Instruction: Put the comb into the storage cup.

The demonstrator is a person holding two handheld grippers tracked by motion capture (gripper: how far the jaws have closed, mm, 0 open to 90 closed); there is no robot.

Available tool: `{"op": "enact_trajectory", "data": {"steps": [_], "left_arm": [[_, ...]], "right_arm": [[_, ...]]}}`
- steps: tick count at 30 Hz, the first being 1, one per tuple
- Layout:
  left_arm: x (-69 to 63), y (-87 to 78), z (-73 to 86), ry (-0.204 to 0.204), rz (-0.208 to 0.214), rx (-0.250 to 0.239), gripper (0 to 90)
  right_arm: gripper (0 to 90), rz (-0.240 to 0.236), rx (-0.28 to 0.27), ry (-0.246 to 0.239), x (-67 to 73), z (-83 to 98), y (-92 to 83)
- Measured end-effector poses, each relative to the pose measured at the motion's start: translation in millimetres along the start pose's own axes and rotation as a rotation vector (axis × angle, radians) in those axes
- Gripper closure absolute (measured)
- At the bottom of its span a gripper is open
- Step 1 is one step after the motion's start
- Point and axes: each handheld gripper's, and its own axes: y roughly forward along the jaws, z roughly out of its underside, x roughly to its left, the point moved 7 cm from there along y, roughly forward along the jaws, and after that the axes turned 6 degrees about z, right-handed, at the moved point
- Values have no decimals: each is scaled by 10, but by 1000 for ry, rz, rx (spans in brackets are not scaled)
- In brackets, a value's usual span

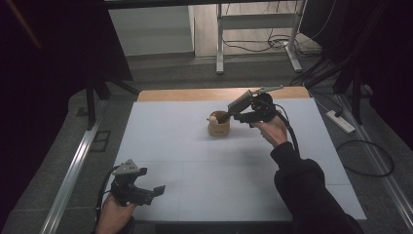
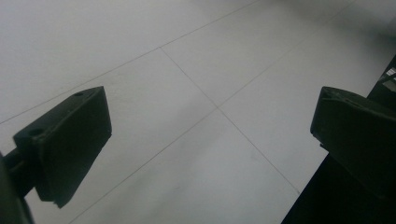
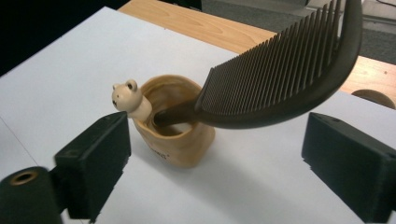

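A tan cup point(image 1: 218, 126) point(image 3: 182, 144) with a small cream animal figure point(image 3: 126, 98) on its rim stands on the far middle of the white table. A dark comb point(image 1: 239, 103) point(image 3: 280, 79) has its handle down inside the cup, and its toothed part leans out toward my right gripper point(image 1: 237, 113) point(image 3: 215, 154). That gripper is open, its jaws wide on either side of the comb without touching it. My left gripper point(image 1: 153, 192) point(image 2: 210, 135) is open and holds nothing, low over the table's front left corner.
The white tabletop point(image 1: 195, 165) has a bare wooden strip point(image 1: 195, 94) along its far edge. Beyond the table stand metal desk legs point(image 1: 219, 44). Cables and a power strip point(image 1: 341, 122) lie on the floor to the right.
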Motion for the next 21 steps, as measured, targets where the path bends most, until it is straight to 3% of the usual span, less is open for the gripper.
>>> {"op": "enact_trajectory", "data": {"steps": [8, 21], "left_arm": [[0, 1, 0, 0, 0, 0, 0], [0, 0, -1, 0, 2, -1, 0]], "right_arm": [[21, 27, -7, -59, 12, 51, -65], [12, 12, -14, -77, 42, 187, -146]]}}
